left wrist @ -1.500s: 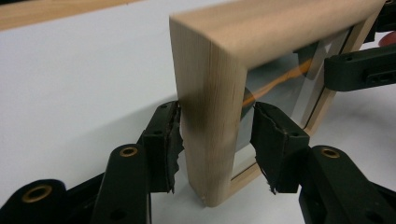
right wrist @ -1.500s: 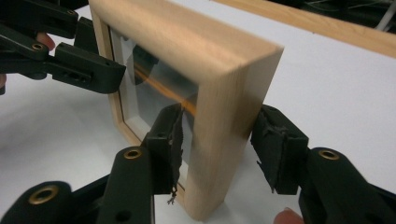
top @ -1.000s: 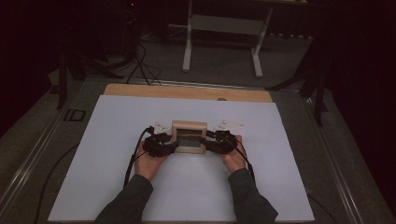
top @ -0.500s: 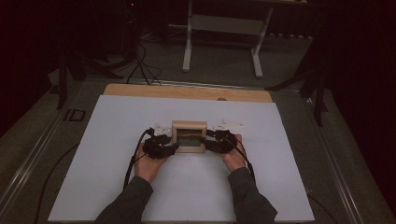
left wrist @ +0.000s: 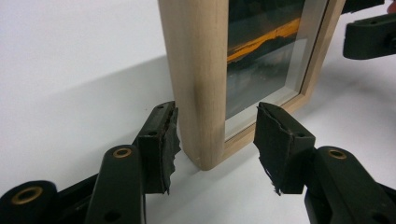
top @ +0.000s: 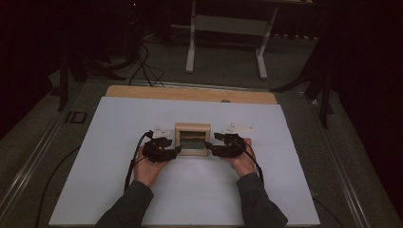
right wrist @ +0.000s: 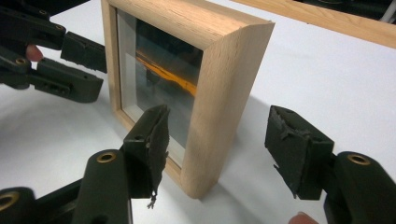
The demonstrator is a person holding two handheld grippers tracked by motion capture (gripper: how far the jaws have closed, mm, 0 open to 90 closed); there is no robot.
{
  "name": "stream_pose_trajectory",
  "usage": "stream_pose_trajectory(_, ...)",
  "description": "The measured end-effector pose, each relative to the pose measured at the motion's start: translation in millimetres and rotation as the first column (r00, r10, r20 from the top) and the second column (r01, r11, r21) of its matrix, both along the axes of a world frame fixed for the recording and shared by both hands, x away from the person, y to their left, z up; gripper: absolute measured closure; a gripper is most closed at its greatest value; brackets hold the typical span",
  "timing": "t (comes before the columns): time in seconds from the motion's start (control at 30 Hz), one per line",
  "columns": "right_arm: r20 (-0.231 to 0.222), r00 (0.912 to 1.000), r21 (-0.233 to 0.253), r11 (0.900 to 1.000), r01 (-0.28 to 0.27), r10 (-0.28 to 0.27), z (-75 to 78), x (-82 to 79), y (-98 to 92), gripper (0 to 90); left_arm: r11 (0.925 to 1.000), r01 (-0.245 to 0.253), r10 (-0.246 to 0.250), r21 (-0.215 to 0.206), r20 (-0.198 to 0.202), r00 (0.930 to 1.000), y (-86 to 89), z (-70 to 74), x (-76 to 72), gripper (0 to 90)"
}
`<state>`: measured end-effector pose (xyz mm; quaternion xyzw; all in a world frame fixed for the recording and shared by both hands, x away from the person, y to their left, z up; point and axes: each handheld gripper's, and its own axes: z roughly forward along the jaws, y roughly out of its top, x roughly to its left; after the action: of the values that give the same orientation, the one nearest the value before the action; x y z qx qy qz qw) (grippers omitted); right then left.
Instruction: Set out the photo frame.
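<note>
At desk (top: pixel 119 190) centre, standing upright — wooden picture frame (top: pixel 192 138). Straddling its side edges with left gripper (left wrist: pixel 215 140) and right gripper (right wrist: pixel 217 144), jaws spread, not pinching — grasp and lift pending.

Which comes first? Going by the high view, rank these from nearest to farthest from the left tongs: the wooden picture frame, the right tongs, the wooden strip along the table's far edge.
1. The wooden picture frame, right beside the left tongs, at its left edge.
2. The right tongs, across the frame on its right side.
3. The wooden strip, along the table's far edge.
</note>
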<state>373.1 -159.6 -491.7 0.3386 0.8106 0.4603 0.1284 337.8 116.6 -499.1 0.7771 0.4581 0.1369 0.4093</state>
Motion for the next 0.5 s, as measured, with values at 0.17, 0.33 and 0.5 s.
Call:
stream_pose_trajectory(0.17, 0.001, 1.0000, -0.011, 1.000, -0.003, 0.003, 2.8, -5.5, -5.8, 37.7, 0.9999, 0.004, -0.004, -0.009, 0.005, 1.0000, 9.2, 5.0, -3.9, 48.8)
stream_pose_trajectory(0.33, -0.004, 0.9999, -0.021, 1.000, 0.016, -0.016, 2.1, -9.7, -17.5, 37.5, 1.0000, -0.002, 0.002, -0.001, 0.008, 1.0000, 22.9, 8.3, -9.1, 48.4)
stream_pose_trajectory(0.5, -0.012, 0.9995, -0.039, 0.999, 0.029, -0.029, 1.6, -15.9, -31.0, 36.9, 0.9999, -0.016, 0.016, 0.002, 0.009, 0.9998, 38.6, 9.1, -16.2, 48.2)
